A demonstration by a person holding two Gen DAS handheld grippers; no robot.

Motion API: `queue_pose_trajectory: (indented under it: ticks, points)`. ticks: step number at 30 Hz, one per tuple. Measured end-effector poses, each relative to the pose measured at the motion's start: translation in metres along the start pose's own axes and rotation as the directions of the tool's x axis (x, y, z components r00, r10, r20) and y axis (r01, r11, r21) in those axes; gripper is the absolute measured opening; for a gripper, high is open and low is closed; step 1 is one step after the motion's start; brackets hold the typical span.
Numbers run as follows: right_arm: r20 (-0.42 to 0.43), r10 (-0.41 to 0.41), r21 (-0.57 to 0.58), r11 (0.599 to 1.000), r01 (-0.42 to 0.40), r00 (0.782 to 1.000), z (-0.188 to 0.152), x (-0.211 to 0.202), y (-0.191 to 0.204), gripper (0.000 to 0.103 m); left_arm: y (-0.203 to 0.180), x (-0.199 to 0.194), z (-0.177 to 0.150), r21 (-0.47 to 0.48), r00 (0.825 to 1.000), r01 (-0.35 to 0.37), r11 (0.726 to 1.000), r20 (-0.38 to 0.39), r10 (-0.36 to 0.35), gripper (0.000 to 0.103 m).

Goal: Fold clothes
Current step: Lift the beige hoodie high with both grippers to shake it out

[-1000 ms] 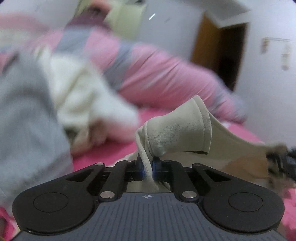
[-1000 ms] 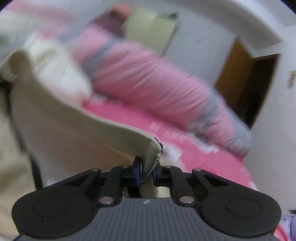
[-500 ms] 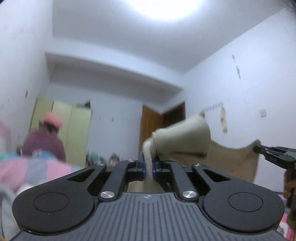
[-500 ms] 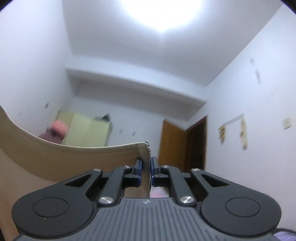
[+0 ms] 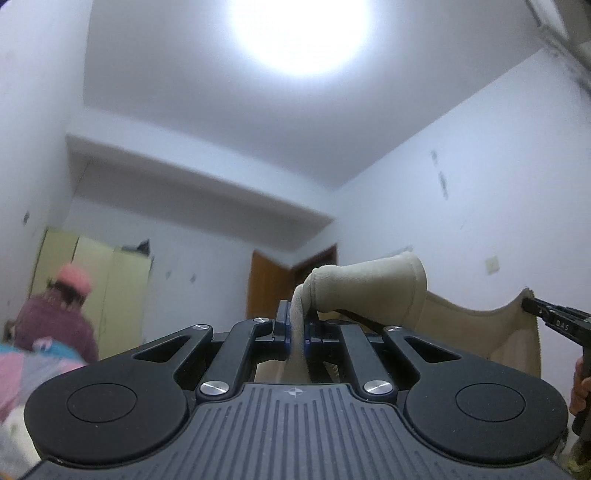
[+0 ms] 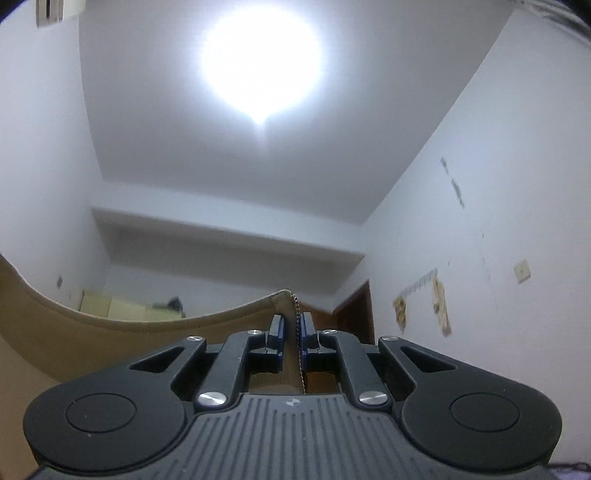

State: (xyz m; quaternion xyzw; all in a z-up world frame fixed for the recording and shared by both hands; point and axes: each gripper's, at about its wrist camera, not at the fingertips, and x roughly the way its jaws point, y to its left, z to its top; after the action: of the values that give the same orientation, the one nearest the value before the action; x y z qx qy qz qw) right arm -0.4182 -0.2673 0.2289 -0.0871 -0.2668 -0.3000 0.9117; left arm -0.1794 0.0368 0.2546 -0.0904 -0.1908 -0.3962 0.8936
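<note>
A beige garment (image 5: 373,288) is held up in the air between both grippers. My left gripper (image 5: 296,325) is shut on a bunched corner of it, and a rounded cuff bulges out to the right of the pads. The cloth's top edge sags across to my right gripper (image 5: 532,306), seen at the right edge of the left wrist view, clamped on the other corner. In the right wrist view my right gripper (image 6: 292,325) is shut on a garment (image 6: 147,332) edge with zipper teeth, and the fabric sweeps off to the left. Both grippers point upward toward the ceiling.
A person (image 5: 59,317) in a pink hat and maroon top stands at the far left before yellow-green wardrobes (image 5: 110,295). A pink and grey quilt (image 5: 22,373) shows low left. A brown door (image 5: 273,288) is in the far corner. A ceiling light (image 5: 299,33) glares overhead.
Both grippers have swung up from the bed, lifting the beige garment with them. The views went from the pink bedding to the walls and ceiling. Both grips on the cloth held.
</note>
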Motion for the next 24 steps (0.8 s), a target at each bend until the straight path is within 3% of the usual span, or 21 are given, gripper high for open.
queue_pose_trajectory:
  ticks: [7, 11, 15, 19, 21, 22, 24]
  points:
    - [0.162, -0.009, -0.025, 1.000, 0.013, 0.987, 0.047, 0.007, -0.014, 0.008, -0.006, 0.026, 0.044, 0.045, 0.991, 0.064, 0.997, 0.116, -0.069, 0.006]
    - [0.176, -0.022, -0.060, 0.998, 0.033, 0.984, 0.051, 0.021, -0.012, 0.008, -0.004, 0.060, 0.045, 0.061, 0.991, 0.057, 0.996, 0.115, -0.064, 0.006]
    - [0.161, -0.080, -0.088, 0.991, 0.096, 0.984, 0.024, 0.045, -0.010, 0.005, 0.005, 0.100, 0.016, 0.031, 0.998, 0.044, 0.999, 0.050, -0.046, 0.006]
    - [0.040, -0.081, -0.092, 0.992, 0.084, 0.996, -0.029, 0.087, -0.002, 0.005, 0.019, 0.144, -0.043, 0.008, 0.997, 0.023, 1.000, -0.070, -0.022, 0.006]
    - [-0.063, -0.101, -0.133, 0.987, 0.092, 0.993, -0.076, 0.119, 0.012, 0.005, 0.026, 0.166, -0.085, 0.003, 0.987, -0.005, 1.000, -0.160, 0.005, 0.006]
    - [-0.129, -0.095, -0.132, 0.988, 0.078, 0.987, -0.100, 0.132, 0.017, 0.005, 0.031, 0.177, -0.108, 0.001, 0.977, -0.026, 1.000, -0.213, 0.026, 0.006]
    - [-0.310, -0.050, -0.091, 0.996, 0.023, 0.949, -0.158, 0.158, 0.018, 0.005, 0.047, 0.201, -0.164, -0.013, 0.934, -0.093, 0.996, -0.348, 0.083, 0.006]
